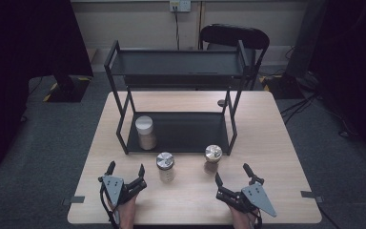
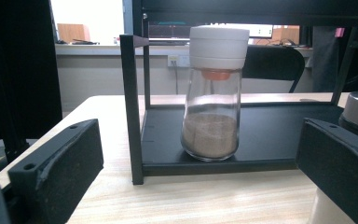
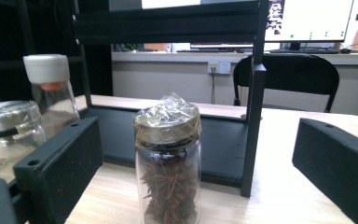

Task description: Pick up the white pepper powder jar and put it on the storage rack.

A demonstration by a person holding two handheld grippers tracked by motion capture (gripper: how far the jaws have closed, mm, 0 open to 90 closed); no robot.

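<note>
High view: pale wooden table [image 1: 276, 143] on grey carpet, both grippers' jaws wide, empty.

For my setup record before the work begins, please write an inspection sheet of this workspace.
Surface: wooden table, flat and dry.
Job's things: white-capped jar upright on the lower shelf of the black rack; metal-lidded jar and star anise jar upright on the table in front of the rack.
Clutter: nothing seen.
Grippers: left gripper and right gripper both open, holding nothing.
Cables: one hangs from the wall socket; more lie on the floor at right.
Surroundings: black chair behind the table.
</note>
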